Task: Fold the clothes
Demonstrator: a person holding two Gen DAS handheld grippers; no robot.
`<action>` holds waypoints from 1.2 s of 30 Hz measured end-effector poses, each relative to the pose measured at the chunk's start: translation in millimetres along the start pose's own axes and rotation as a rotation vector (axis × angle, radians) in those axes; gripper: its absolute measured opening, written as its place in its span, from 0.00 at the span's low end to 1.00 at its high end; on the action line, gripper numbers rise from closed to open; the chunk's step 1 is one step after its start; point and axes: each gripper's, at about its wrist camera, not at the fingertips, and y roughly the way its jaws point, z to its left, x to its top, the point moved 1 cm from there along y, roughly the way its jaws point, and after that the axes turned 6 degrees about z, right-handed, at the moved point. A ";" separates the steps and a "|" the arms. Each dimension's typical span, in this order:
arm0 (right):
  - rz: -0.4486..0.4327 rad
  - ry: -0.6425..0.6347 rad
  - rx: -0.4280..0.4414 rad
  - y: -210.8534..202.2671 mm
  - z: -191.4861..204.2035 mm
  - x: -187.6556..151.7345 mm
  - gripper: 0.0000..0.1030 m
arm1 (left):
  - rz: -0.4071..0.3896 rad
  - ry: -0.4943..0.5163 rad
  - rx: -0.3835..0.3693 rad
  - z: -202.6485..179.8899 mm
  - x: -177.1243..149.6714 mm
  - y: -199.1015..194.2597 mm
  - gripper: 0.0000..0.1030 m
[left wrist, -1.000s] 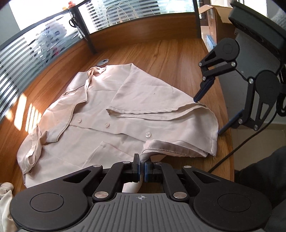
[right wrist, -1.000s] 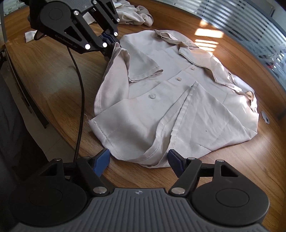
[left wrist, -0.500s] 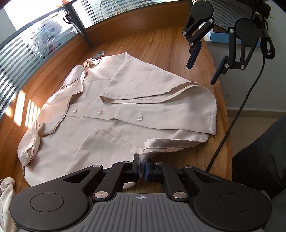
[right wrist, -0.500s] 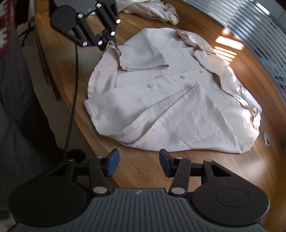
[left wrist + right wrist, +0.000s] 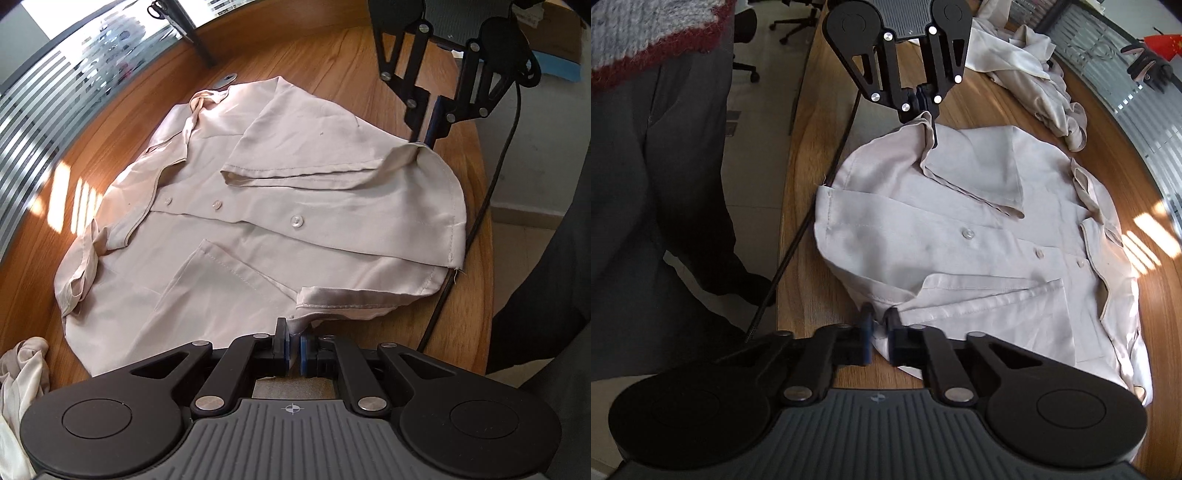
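The left tongs (image 5: 294, 345) are closed on the lower corner of the shirt (image 5: 258, 229); a small fold of the beige cloth sits between the two blue pads. Seen from the right wrist camera, these same left tongs (image 5: 921, 96) hold the cloth a little lifted above the counter (image 5: 979, 107). The right tongs (image 5: 878, 338) are also clamped on the shirt (image 5: 960, 236), at the other corner of the hem, and the cloth is bunched between their pads. From the left wrist camera the right tongs (image 5: 428, 127) grip the cloth at the far side, where the folded sleeve edge rises a bit toward them.

Between the two tongs the shirt lies spread on the wooden counter (image 5: 343, 62), front side up, with three buttons in a row down the middle. One short sleeve is folded inward over the front just ahead of each pair of tongs. The collar is at the end of the shirt far from both tongs.

A black cable (image 5: 476, 221) hangs down from the right tongs and passes beside the hem at the counter edge. To the left of the left tongs, a second pale garment (image 5: 20, 373) lies crumpled; in the right wrist view this garment (image 5: 1030, 62) is behind the left tongs. Beyond the collar a striped glass partition (image 5: 40, 96) follows the curved counter.
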 end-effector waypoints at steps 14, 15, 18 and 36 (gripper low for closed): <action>-0.107 0.428 -0.088 -21.1 -94.4 -21.9 0.03 | -0.027 -0.371 0.053 59.0 29.5 -5.6 0.07; -0.105 0.448 -0.106 -20.3 -103.3 -22.8 0.03 | -0.028 -0.393 0.056 66.3 31.5 -3.2 0.06; -0.088 0.514 -0.156 -14.3 -128.8 -24.6 0.03 | -0.034 -0.451 0.065 86.4 34.5 5.0 0.06; 0.067 0.806 -0.194 25.6 -200.1 -43.1 0.34 | 0.020 -0.734 0.012 156.3 8.6 43.0 0.27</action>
